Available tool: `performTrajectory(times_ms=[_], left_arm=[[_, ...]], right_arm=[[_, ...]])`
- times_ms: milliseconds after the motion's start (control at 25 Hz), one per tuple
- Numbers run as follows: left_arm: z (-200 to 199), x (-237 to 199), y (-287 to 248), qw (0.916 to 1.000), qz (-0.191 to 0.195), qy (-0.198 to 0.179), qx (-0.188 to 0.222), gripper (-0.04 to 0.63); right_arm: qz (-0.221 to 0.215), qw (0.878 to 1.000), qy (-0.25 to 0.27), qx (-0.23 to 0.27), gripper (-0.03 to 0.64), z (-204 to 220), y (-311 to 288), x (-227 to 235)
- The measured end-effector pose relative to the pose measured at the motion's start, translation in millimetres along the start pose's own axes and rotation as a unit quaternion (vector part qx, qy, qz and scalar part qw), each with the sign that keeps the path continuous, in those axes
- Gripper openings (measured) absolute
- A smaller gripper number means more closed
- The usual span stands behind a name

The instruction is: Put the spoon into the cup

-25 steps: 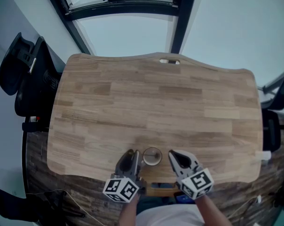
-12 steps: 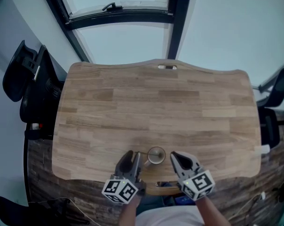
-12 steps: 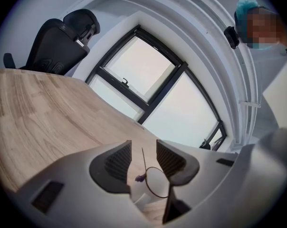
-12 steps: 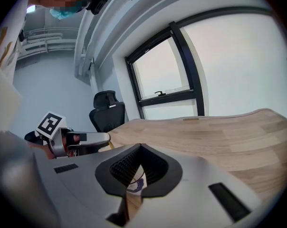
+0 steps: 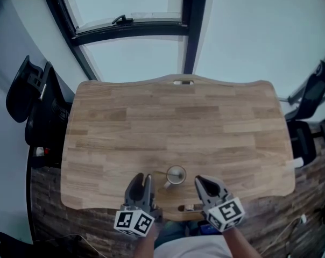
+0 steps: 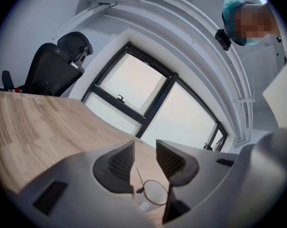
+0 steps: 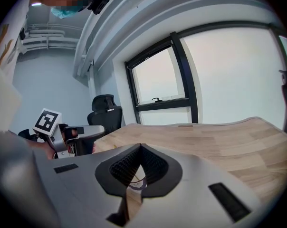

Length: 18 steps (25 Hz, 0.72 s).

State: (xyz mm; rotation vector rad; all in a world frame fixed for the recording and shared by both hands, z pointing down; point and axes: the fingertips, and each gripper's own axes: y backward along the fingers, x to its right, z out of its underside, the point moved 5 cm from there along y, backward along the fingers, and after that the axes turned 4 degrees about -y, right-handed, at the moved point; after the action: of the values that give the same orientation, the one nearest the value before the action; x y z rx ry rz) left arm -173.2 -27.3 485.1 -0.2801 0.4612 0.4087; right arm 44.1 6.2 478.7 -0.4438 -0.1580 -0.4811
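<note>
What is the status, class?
Left hand-held gripper just opened, empty; right hand-held gripper shut. Spoon rests in cup. Nothing in the way.

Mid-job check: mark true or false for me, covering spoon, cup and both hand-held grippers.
1. The spoon stands in the cup. True.
2. The left hand-held gripper grips the spoon. False: its jaws have just been opening and stand apart, with nothing between them.
3. The right hand-held gripper has its jaws together. True.
4. The cup lies tipped over at the far edge of the table. False: it stands upright near the person's edge, between the two grippers.
</note>
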Motion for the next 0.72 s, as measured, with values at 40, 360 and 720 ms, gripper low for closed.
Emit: performTrajectory(times_ms=[40, 360, 720], left_arm=[[1, 2, 1, 1.0000, 0.001, -0.002, -0.002, 0.140], [-10, 30, 15, 0.9993, -0.003, -0.037, -0.005, 0.000], [-9, 60, 32, 0.9958, -0.016, -0.089, -0.014, 0.002]], right_arm=[[0.001, 1.000, 0.001, 0.002, -0.003, 0, 3, -1], [-0.002, 0.999, 0.018, 0.035, -0.003, -16, 21, -5], [-0.013, 0.998, 0.029, 0.056, -0.003, -29, 42, -5]])
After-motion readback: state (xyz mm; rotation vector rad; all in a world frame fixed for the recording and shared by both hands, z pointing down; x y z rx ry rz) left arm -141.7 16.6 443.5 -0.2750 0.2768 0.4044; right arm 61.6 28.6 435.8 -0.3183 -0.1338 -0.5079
